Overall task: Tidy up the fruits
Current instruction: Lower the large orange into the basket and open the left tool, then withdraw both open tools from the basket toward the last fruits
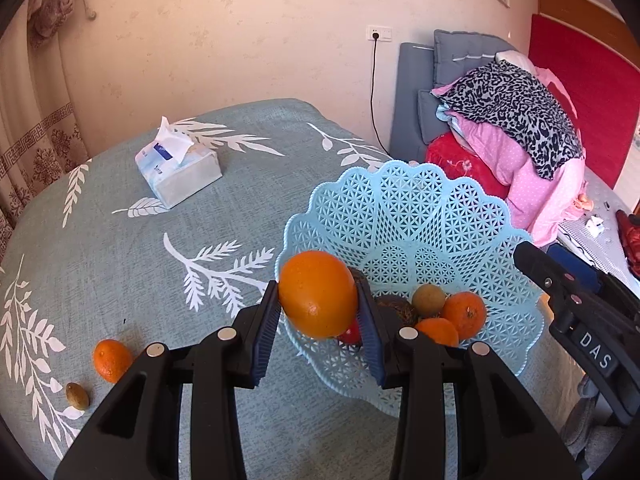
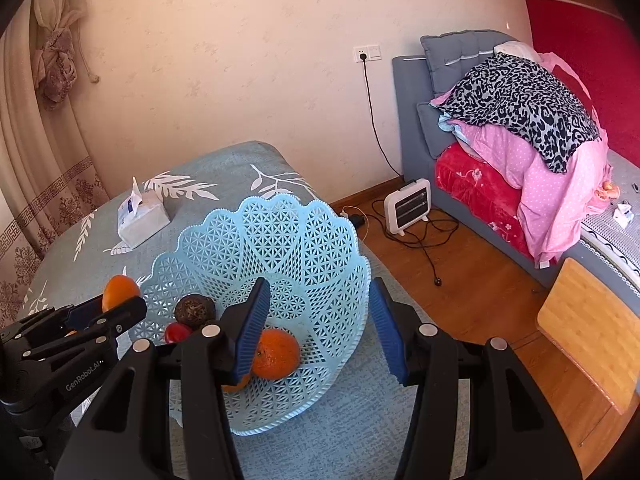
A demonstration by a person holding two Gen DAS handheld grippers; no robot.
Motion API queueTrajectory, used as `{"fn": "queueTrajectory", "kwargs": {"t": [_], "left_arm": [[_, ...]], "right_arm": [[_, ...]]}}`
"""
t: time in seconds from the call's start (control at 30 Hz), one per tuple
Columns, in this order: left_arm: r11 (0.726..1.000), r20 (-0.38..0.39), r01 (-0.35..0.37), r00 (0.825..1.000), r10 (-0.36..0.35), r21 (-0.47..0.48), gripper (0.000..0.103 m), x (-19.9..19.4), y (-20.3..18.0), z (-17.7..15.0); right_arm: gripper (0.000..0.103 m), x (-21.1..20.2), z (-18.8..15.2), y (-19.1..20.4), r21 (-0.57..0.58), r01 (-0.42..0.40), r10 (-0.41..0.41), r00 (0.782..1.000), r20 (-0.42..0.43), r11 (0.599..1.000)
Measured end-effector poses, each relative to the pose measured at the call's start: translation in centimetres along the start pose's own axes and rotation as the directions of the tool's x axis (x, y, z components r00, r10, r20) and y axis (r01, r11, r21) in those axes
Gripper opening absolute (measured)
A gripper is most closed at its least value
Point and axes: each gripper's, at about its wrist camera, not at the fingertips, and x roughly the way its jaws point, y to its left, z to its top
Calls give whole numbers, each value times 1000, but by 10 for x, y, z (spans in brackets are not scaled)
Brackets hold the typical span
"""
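Note:
My left gripper is shut on a large orange, held just above the near-left rim of the light blue lattice basket. In the basket lie two tangerines, a small greenish fruit, a dark brown fruit and a red one. A tangerine and a small brown fruit lie on the cloth at the left. My right gripper hangs open over the basket with nothing between its pads. A tangerine rests below its left pad. The held orange shows at the left.
A tissue pack lies at the back of the leaf-patterned tablecloth. Right of the table, a small heater and cables sit on the wooden floor. A bed with piled bedding and a wooden board are further right.

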Motion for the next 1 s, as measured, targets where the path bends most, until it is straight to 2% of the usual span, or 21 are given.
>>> {"fn": "queueTrajectory", "kwargs": {"t": [0.23, 0.27, 0.3, 0.33, 0.57, 0.67, 0.9, 1.0], "left_arm": [[999, 11, 38, 999, -38, 21, 40, 4, -12, 7], [999, 20, 37, 999, -38, 23, 49, 3, -12, 8], [999, 35, 32, 999, -33, 20, 65, 2, -12, 8], [1000, 51, 26, 998, -27, 15, 69, 0, -11, 8], [1000, 57, 6, 998, -5, -19, 73, -6, 1, 7], [999, 61, -8, 998, 11, -39, 85, -10, 7, 5], [997, 62, -39, 997, 43, -64, 87, -17, 20, -2], [995, 62, -48, 997, 53, -82, 88, -20, 28, -4]], "right_arm": [[53, -1, 1, -2, 8, 2, -2, 1000, 3, 1000], [53, -2, 1, -2, 9, 3, -3, 1000, 3, 1000], [53, -2, 1, -2, 10, 3, -3, 1000, 4, 1000], [53, -2, 1, -2, 10, 3, -3, 1000, 5, 1000], [59, -5, 1, 0, 6, -7, 7, 1000, 10, 1000], [60, -7, 1, 2, 4, -18, 18, 1000, 17, 1000], [60, -9, 0, 11, -4, -57, 57, 998, 15, 998], [65, -10, -2, 15, -11, -69, 69, 998, 14, 998]]}}
